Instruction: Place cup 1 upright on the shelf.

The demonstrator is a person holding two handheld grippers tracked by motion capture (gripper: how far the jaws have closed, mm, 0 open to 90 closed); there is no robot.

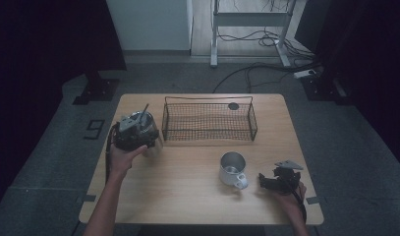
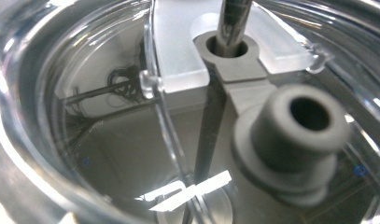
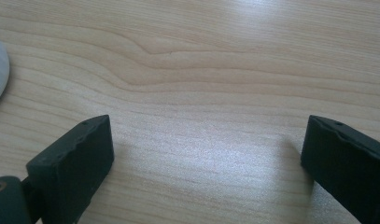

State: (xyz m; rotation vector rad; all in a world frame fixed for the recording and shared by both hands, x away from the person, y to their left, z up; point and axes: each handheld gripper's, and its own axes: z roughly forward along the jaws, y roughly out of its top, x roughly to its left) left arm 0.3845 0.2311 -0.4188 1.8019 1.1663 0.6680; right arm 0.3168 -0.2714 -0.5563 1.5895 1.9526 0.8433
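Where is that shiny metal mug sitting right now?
In the high view the metal mug stands upright on the right half of the wooden table, in front of the wire basket and just left of the right tool, apart from it.

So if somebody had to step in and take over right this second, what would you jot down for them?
Left claw: at the table's left side, on a clear lidded cup with a metal straw; whether it is clamped shut I cannot tell.
Right claw: open, holding nothing, low over bare wood near the right front of the table.
White mug: upright, just left of the right claw.
Wire basket: at the back, nothing inside it.
Done: the left claw has reached the clear cup. Left: probably both cups still need to go in the basket.
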